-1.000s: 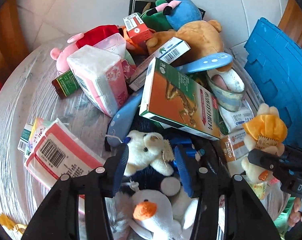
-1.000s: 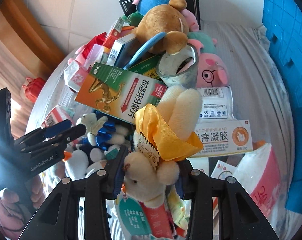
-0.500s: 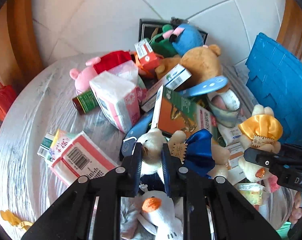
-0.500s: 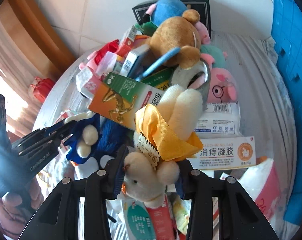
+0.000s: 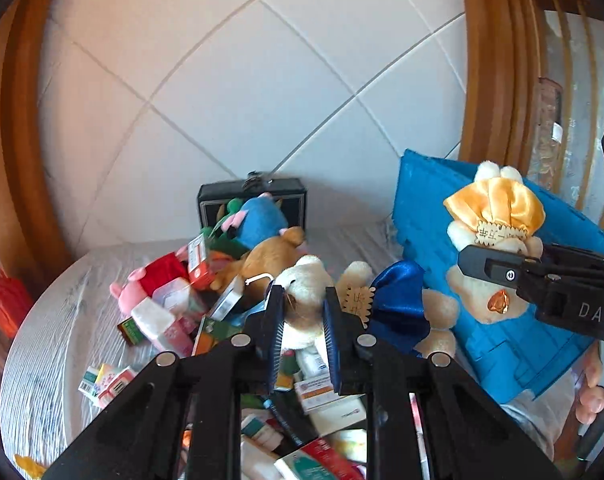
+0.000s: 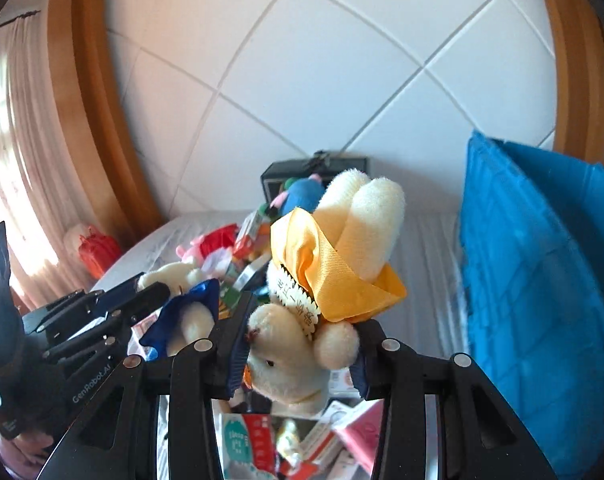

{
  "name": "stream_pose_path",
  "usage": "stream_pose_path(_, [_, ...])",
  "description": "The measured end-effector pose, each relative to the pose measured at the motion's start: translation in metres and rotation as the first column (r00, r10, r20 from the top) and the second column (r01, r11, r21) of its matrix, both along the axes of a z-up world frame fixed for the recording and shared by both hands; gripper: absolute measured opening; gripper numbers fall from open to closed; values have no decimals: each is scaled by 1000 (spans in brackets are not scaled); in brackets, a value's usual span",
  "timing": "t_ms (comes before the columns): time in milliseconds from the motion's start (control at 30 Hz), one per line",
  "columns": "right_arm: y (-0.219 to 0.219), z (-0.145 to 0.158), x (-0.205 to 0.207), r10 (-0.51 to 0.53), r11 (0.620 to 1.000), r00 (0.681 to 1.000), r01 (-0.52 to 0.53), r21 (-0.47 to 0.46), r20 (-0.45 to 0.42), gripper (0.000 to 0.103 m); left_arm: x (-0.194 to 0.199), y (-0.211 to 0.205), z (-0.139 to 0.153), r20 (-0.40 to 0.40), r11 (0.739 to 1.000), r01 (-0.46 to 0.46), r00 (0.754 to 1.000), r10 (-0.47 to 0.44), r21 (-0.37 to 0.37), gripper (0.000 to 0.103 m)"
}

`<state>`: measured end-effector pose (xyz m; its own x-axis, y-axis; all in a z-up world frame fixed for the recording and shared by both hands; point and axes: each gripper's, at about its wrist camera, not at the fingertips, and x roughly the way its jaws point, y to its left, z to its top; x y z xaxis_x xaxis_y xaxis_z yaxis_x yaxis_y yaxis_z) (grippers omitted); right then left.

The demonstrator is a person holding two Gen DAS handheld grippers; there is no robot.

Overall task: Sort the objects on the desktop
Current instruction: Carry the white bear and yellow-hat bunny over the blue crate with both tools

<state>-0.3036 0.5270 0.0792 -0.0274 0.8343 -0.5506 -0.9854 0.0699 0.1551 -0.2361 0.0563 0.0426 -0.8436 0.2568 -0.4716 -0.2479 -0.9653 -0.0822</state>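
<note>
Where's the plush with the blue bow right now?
The plush with the blue bow is pinched in the left gripper, lifted above the pile on the table. In the left wrist view the blue crate stands to its right.

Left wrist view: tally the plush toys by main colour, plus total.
Cream: 2 (cream plush bear with blue satin bow, cream plush rabbit with gold satin bow)
Brown: 1 (brown plush bear)
Blue: 1 (blue plush toy with pink ears)
Pink: 1 (pink plush pig in red)
Green: 1 (green plush toy, mostly hidden)
Total: 6 that can be made out
</note>
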Motion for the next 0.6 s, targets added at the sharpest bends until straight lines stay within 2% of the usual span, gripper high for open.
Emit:
stream_pose_path(167, [-54, 36, 64, -106, 991, 993, 101, 88, 52, 41, 14, 84, 36, -63, 996, 90, 994, -89, 13, 18])
stream_pose_path(367, [-103, 51, 155, -260, 960, 960, 245, 133, 107, 41, 24, 188, 68, -120, 988, 157, 980, -155, 7, 18])
stream_pose_path(467, [-122, 48, 201, -318, 946, 939, 304, 117, 134, 41, 25, 239, 73, -106, 983, 184, 977, -183, -6, 18])
stream_pose_path(600, [-138, 32, 258, -382, 924, 907, 379, 52, 178, 41, 21, 307, 70, -35, 971, 236, 971, -238, -42, 18])
